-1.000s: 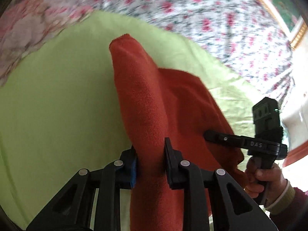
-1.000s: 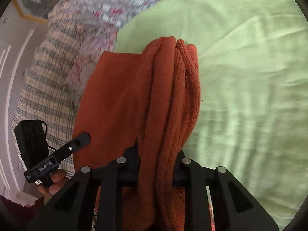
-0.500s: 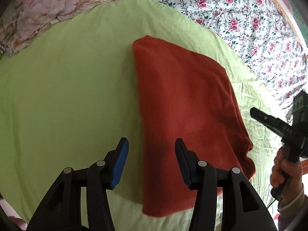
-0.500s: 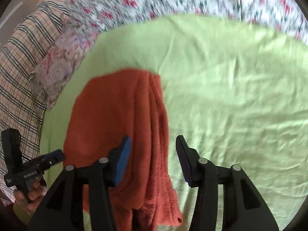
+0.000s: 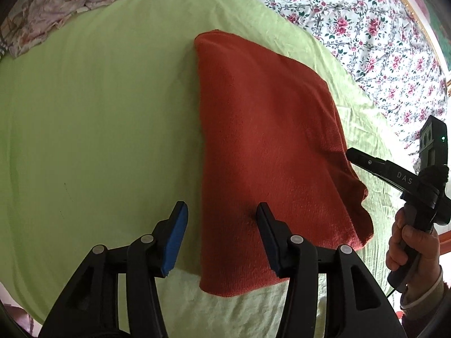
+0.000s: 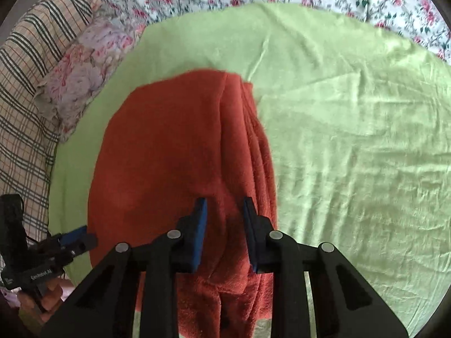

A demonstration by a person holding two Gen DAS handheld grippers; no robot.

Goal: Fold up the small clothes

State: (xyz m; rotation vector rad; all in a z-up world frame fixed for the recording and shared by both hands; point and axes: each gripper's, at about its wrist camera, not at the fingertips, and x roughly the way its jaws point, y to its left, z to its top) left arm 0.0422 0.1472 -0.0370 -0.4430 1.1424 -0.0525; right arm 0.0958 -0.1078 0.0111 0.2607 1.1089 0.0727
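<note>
A rust-red knitted garment [image 5: 270, 146] lies folded flat on a light green cloth [image 5: 98, 118]; it also shows in the right wrist view [image 6: 169, 152], with layered edges along its right side. My left gripper [image 5: 222, 211] is open and empty, above the garment's near left edge. My right gripper [image 6: 225, 205] is open and empty, its jaws partly closed, just above the garment's near end. The right gripper also shows at the garment's right edge in the left wrist view [image 5: 352, 153], and the left gripper shows at bottom left in the right wrist view [image 6: 81, 238].
The green cloth [image 6: 352, 140] covers a bed with a floral sheet [image 5: 380, 28]. A floral pillow [image 6: 81, 76] and a plaid blanket [image 6: 25, 70] lie beyond the cloth's left side.
Both grippers let go of the garment and opened. The garment dropped flat onto the green cloth. Both grippers drew back a little, and the right jaws narrowed again.
</note>
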